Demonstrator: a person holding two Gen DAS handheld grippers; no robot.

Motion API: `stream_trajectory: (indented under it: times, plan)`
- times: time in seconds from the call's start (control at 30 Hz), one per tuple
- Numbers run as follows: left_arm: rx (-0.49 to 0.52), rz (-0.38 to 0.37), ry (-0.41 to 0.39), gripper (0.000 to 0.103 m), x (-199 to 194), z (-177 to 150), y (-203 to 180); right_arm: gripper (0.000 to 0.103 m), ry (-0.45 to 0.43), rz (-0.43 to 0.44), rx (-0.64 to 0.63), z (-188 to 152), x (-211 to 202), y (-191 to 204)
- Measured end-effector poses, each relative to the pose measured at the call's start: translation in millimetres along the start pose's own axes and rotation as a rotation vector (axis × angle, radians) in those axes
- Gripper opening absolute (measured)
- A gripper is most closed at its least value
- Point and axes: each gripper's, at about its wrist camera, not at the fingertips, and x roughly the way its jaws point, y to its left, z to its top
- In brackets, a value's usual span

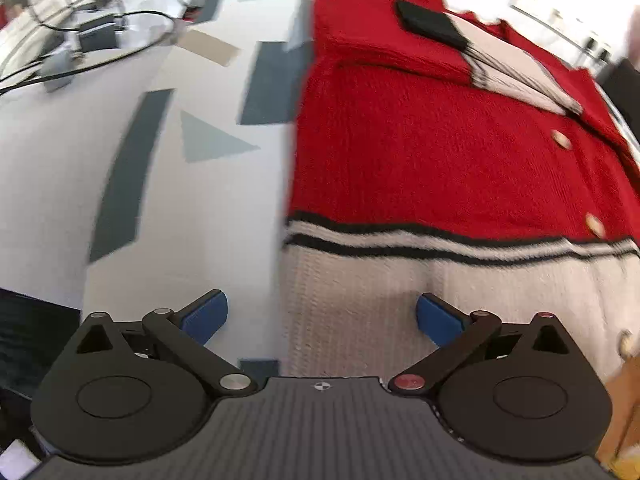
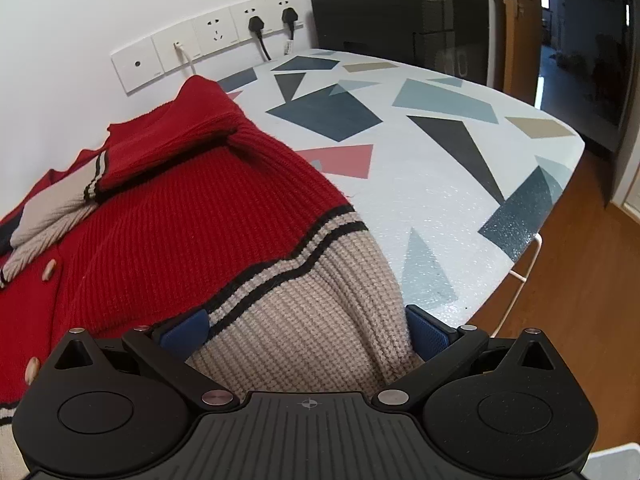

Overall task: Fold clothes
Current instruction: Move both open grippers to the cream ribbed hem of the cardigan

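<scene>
A red knit cardigan (image 1: 420, 140) with a beige hem band, black stripes and pale buttons lies on the patterned table (image 1: 200, 208). Its sleeves are folded across the chest. My left gripper (image 1: 322, 316) is open, its blue pads (image 1: 208, 314) astride the hem's left corner, just above the cloth. In the right wrist view the cardigan (image 2: 192, 216) fills the left half. My right gripper (image 2: 306, 328) is open, with the beige hem band (image 2: 304, 312) bunched up between its blue pads (image 2: 426, 336) at the hem's right corner.
Cables and a small black box (image 1: 98, 34) lie at the table's far left. Wall sockets with plugs (image 2: 256, 26) sit behind the cardigan. A black appliance (image 2: 400, 20) stands at the far end of the table (image 2: 460, 184). Wooden floor (image 2: 580, 280) lies beyond its right edge.
</scene>
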Motion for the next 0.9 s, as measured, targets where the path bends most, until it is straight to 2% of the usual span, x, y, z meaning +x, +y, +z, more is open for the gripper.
stream_trajectory:
  times: [0.1,0.23,0.4,0.57,0.63,0.67,0.7,0.83,0.9]
  plan:
    - [-0.002,-0.068,0.020,0.074,-5.7,-2.1,2.5,0.102,0.004,0.004,-0.006,-1.0,-0.8,-1.2]
    - [0.018,-0.101,0.056,0.072,-9.2,-6.1,4.2,0.102,0.009,-0.002,-0.009,-2.4,-1.0,-1.3]
    - [0.013,-0.072,0.080,0.092,-13.1,-16.6,5.1,0.102,0.001,-0.026,0.026,-1.5,2.3,1.2]
    - [-0.017,-0.038,0.051,0.095,-17.5,-30.9,2.1,0.102,-0.020,-0.087,0.071,-0.3,6.6,8.8]
    - [-0.043,-0.044,0.046,0.082,-20.0,-32.8,0.2,0.102,-0.027,-0.107,0.079,0.4,8.5,11.5]
    - [-0.062,-0.074,0.041,0.061,-22.5,-33.4,-0.7,0.102,-0.026,-0.111,0.079,1.1,9.2,11.9]
    - [-0.091,-0.082,0.037,0.055,-25.6,-35.1,-2.7,0.102,-0.020,-0.111,0.078,2.3,9.6,11.7]
    - [-0.183,-0.046,0.010,0.048,-33.6,-47.4,-14.8,0.102,0.014,-0.068,0.031,9.9,11.1,6.0]
    - [-0.212,-0.035,-0.013,0.048,-35.6,-55.3,-21.0,0.102,0.036,-0.033,0.006,14.3,11.0,2.0]
